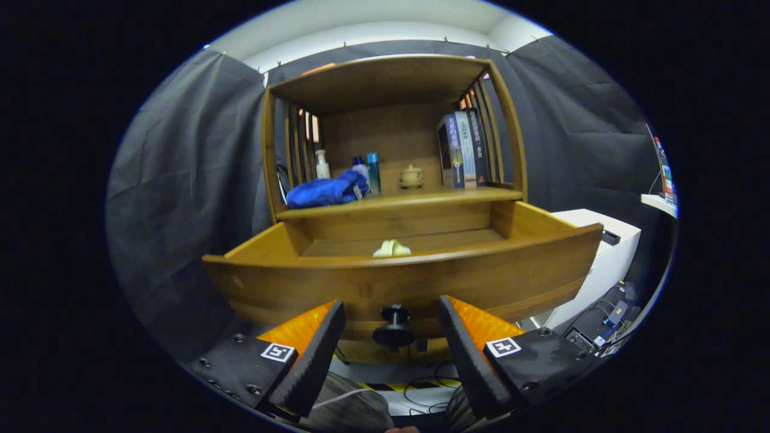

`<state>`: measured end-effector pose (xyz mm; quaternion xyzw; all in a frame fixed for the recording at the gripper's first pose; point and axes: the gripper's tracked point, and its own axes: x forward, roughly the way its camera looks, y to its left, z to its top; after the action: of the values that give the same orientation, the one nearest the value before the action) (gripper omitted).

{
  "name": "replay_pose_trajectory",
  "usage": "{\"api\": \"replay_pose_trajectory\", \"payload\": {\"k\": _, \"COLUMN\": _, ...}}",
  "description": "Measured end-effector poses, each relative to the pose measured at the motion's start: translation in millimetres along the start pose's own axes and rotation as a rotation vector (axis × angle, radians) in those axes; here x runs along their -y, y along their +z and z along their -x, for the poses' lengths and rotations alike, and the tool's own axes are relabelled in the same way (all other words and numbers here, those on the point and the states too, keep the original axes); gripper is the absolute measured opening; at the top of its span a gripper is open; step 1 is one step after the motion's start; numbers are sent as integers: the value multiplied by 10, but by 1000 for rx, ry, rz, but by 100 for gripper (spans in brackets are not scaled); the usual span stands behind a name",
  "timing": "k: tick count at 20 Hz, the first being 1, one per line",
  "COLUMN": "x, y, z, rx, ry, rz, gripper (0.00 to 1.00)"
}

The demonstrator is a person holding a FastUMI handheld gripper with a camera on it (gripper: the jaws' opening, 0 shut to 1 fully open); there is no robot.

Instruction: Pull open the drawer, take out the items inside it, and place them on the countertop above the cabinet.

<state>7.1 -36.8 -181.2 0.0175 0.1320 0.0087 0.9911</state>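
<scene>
While tongs (391,313) gape, drawer knob (393,328) between them, untouched.

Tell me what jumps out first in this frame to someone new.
The open wooden drawer dominates, its dark knob between the open gripper's fingers, untouched. A small pale item lies inside the drawer. On the countertop above, a blue cloth sits left, books right.

Brown wooden drawer (403,273), black knob (394,328), blue cloth (328,190), seemingly pale-yellow item (391,248).
</scene>
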Motion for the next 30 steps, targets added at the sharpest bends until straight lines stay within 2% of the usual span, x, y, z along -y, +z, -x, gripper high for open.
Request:
{"api": "replay_pose_trajectory", "payload": {"k": 3, "x": 97, "y": 789, "z": -18, "rx": 72, "ry": -50, "rz": -17, "gripper": 99}}
{"api": "replay_pose_trajectory", "payload": {"k": 6, "x": 70, "y": 1653, "z": -371, "rx": 162, "ry": -48, "rz": -17, "gripper": 98}}
{"api": "replay_pose_trajectory", "payload": {"k": 8, "x": 39, "y": 1806, "z": -625, "rx": 112, "ry": -44, "rz": 14, "gripper": 98}}
{"api": "replay_pose_trajectory", "payload": {"k": 10, "x": -112, "y": 1733, "z": -881, "rx": 29, "ry": -3, "rz": 22, "gripper": 98}}
{"api": "replay_pose_trajectory", "payload": {"k": 16, "x": -350, "y": 1055, "z": -1627, "rx": -323, "ry": 10, "rz": 59, "gripper": 98}}
{"api": "replay_pose_trajectory", "payload": {"k": 19, "x": -394, "y": 613, "z": -1846, "rx": -500, "ry": -6, "rz": 37, "gripper": 99}}
{"api": "replay_pose_trajectory", "payload": {"k": 21, "x": -501, "y": 354, "z": -1847, "rx": -599, "ry": 13, "rz": 9, "gripper": 99}}
{"api": "replay_pose_trajectory", "payload": {"k": 26, "x": -353, "y": -12, "z": -1982, "rx": -722, "ry": -46, "rz": 45, "gripper": 99}}
{"api": "replay_pose_trajectory", "payload": {"k": 30, "x": -514, "y": -185, "z": -1928, "rx": -786, "ry": -1, "rz": -52, "gripper": 93}}
